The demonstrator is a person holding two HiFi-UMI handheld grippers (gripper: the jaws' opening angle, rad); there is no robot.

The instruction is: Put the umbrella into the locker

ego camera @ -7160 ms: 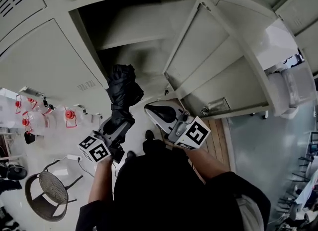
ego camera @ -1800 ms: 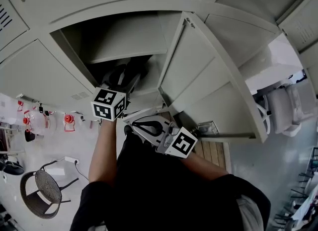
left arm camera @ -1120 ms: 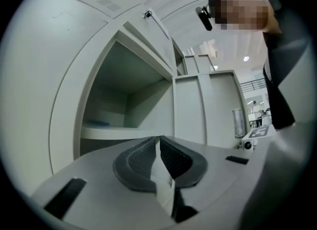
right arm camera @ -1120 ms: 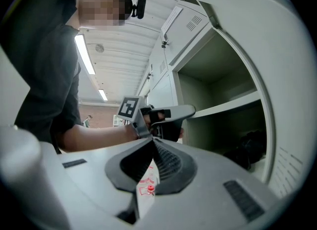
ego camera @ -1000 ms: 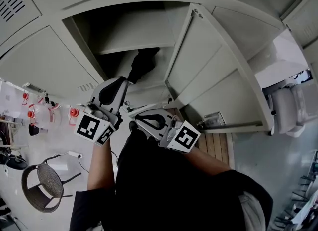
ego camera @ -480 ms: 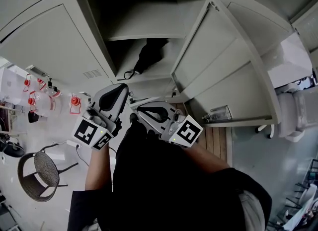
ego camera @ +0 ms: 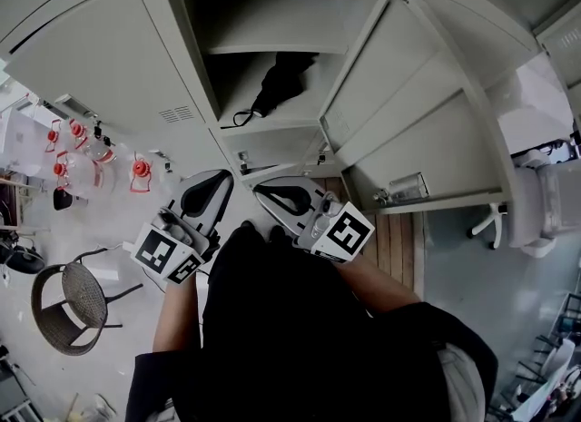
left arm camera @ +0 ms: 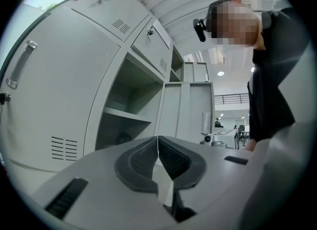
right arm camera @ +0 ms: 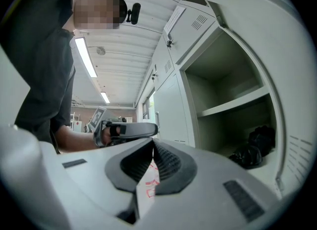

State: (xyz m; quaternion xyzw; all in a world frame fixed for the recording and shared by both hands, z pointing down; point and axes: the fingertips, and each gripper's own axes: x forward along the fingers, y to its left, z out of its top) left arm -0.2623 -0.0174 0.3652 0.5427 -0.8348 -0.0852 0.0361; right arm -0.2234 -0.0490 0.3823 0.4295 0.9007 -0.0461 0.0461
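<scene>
While the left gripper [ego camera: 221, 178] and right gripper [ego camera: 260, 191] hang side by side in front of the locker [ego camera: 186, 39], each with jaws pressed together on nothing, the umbrella [ego camera: 275, 86] lies folded under the shelf [ego camera: 272, 48], well apart from them. The door [ego camera: 399, 84] stands swung wide to the right, leaving the opening unblocked. From the side, the right gripper view shows the umbrella as a dark bundle resting on the compartment floor.
</scene>
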